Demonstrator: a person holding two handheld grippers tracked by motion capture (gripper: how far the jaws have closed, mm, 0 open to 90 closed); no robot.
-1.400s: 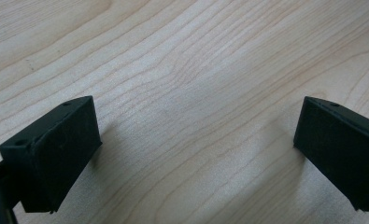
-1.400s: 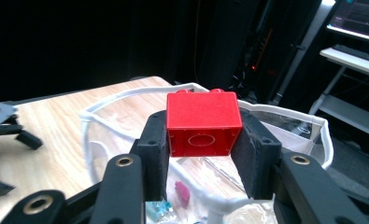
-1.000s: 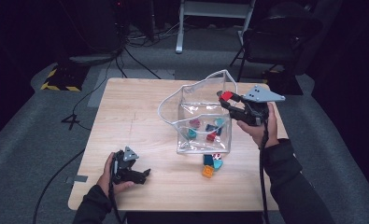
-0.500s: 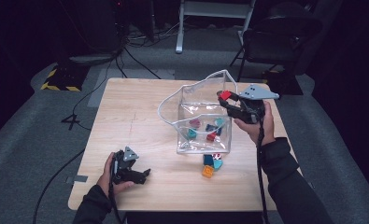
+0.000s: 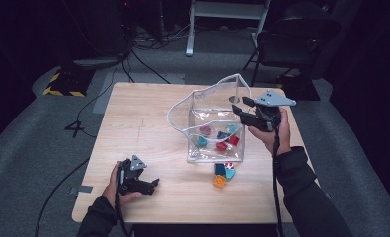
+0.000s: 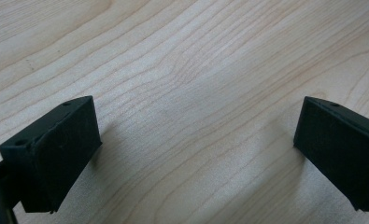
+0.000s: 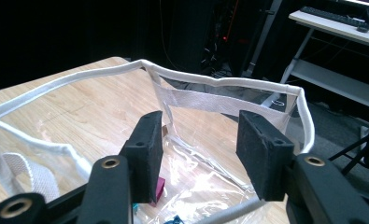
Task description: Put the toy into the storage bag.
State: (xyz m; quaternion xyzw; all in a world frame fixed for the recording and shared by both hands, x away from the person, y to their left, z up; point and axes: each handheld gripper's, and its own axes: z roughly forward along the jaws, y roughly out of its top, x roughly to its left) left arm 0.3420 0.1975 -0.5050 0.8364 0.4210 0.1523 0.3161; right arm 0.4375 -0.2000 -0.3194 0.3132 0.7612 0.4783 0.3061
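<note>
Right of centre, the right tool [image 5: 245, 107] has just been opening, nothing between its jaws, above the floppy clear plastic bag [image 5: 205, 118]; its stiffer white-piped rim [image 7: 219, 83] offers the best hold.

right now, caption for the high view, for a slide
Right gripper open over a clear bag of small blocks; left gripper rests open.

Dark room, grey carpet [image 5: 44, 148], wooden table [image 5: 148, 118], black chair [image 5: 293, 42]

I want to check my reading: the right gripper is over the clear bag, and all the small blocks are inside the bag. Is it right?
Not all. The high view shows some small blocks on the table just outside the clear bag. The right gripper is over the bag.
</note>
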